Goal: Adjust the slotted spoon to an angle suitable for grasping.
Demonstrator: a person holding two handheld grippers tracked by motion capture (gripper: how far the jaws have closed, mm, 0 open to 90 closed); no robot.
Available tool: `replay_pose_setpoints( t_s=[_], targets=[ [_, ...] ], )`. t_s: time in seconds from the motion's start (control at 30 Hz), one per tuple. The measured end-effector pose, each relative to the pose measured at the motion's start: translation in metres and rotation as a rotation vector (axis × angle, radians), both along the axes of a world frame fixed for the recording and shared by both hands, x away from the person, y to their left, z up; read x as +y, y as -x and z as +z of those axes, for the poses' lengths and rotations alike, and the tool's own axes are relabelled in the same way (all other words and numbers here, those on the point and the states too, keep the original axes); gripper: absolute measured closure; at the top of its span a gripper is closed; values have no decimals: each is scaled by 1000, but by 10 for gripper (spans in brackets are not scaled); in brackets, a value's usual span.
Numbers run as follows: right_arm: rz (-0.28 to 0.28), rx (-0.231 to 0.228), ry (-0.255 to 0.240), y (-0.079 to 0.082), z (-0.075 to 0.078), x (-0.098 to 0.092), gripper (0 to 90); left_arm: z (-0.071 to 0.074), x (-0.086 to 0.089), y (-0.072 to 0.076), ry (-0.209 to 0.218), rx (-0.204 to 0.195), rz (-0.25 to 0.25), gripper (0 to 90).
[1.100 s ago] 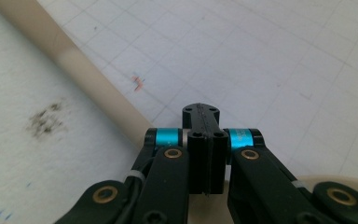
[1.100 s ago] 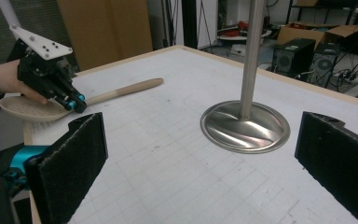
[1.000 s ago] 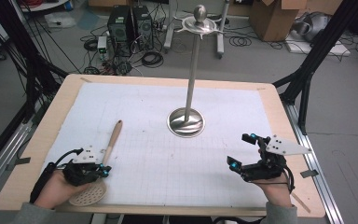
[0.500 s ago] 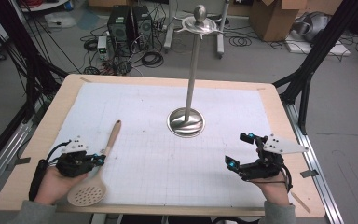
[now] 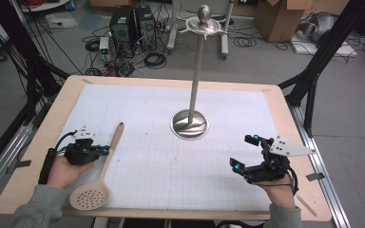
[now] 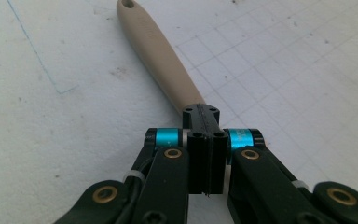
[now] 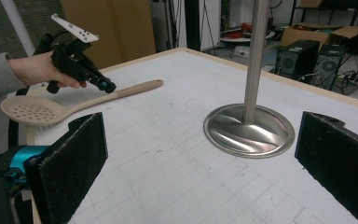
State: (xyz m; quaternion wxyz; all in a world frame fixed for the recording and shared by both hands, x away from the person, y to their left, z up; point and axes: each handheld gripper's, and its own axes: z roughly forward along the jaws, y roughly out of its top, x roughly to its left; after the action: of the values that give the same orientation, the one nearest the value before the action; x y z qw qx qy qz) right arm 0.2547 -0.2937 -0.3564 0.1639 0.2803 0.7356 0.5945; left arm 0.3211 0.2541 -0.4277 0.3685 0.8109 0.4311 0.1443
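The left gripper (image 5: 102, 150) is clamping the beige handle of the slotted spoon (image 5: 100, 176), at about eight o'clock on the table (image 5: 38, 152), with the perforated bowl hanging toward the near edge and lifted a little off the mat in the right gripper view. The jaws are biting the handle near its middle, so the heavy bowl end is pulling down; keeping the wrist steady and the squeeze firm is what is stopping it from swinging. The right gripper (image 5: 247, 153), at about four o'clock, is standing released, jaws wide apart, holding nothing. Farther off, near the centre, the metal stand (image 5: 190, 124) is rising to its hooked top, and I judge the hole in the handle's tip (image 6: 128, 3) is what should be brought there, tip leading.
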Motion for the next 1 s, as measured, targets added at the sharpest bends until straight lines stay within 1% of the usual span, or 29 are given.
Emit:
replay_pose_setpoints(
  t_s=[0.03,0.1,0.2,0.3,0.33,0.43,0.5,0.57,0.6,0.7,0.73,0.8,0.87,0.93,1.0],
  targets=[
    [1,0,1,0,0,0,11,-1,0,-2,-6,6,0,896],
    [0,3,-1,1,0,0,11,-2,0,-5,4,18,9,896],
    [1,-4,1,1,1,0,11,-2,-4,-8,9,28,-5,896],
    [-1,-6,0,1,1,-1,11,-2,-12,-11,-18,35,-32,896],
    [-3,0,-1,1,1,-1,11,-1,-15,-12,-30,39,-44,895],
    [-3,-9,1,1,0,-2,11,0,-24,-14,-59,42,-73,896],
    [-4,-3,-1,2,1,-2,11,0,-30,-14,-62,42,-89,896],
    [-3,-10,-1,2,1,-3,11,-1,-35,-14,-59,38,-105,896],
    [-4,-9,-1,2,1,-3,11,-1,-36,-14,-62,43,-119,896],
    [-6,-7,1,3,1,-4,11,-1,-43,-13,-68,40,-142,895],
    [-6,-11,2,2,0,-4,11,-1,-45,-13,-73,38,-150,895],
    [-5,-4,1,2,0,-3,11,0,-51,-12,-85,40,-171,895],
    [-7,-3,1,2,0,-3,11,0,-57,-12,-102,39,-204,896],
    [-5,2,2,2,0,-3,11,-1,-64,-11,-114,40,-222,895],
    [-5,3,2,2,0,-3,11,-1,-69,-10,-119,30,-246,895]
  ],
)
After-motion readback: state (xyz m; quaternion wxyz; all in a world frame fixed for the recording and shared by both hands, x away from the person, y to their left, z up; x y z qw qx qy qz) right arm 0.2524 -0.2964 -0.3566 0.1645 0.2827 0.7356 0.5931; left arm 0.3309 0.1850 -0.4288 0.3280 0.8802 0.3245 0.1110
